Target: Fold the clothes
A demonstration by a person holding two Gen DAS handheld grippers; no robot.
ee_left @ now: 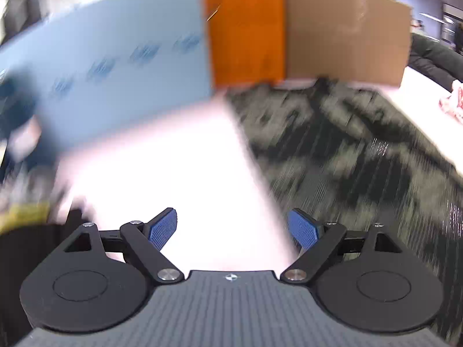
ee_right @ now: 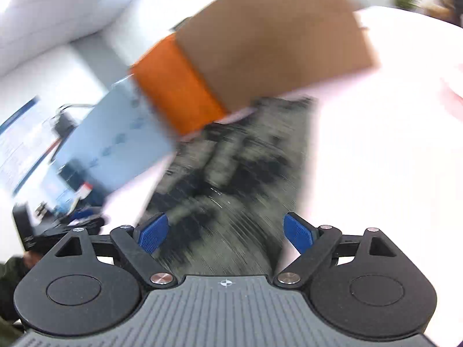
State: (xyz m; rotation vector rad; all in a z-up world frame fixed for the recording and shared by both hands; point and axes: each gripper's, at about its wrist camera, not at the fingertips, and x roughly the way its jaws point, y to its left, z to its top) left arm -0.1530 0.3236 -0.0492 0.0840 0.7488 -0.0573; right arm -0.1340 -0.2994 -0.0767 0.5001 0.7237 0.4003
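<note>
A dark patterned garment (ee_left: 347, 156) in grey and black lies flat on a white table (ee_left: 185, 173); both views are motion-blurred. In the left wrist view it fills the right half. My left gripper (ee_left: 233, 228) is open and empty, over bare table just left of the garment's edge. In the right wrist view the garment (ee_right: 231, 179) runs away from me down the middle. My right gripper (ee_right: 225, 232) is open and empty, right above the garment's near end.
A light blue board (ee_left: 121, 66), an orange panel (ee_left: 246, 31) and a brown cardboard panel (ee_left: 344, 34) stand along the table's far side. A pink-and-white cloth (ee_left: 454, 101) lies at the far right. The boards also show in the right wrist view (ee_right: 275, 49).
</note>
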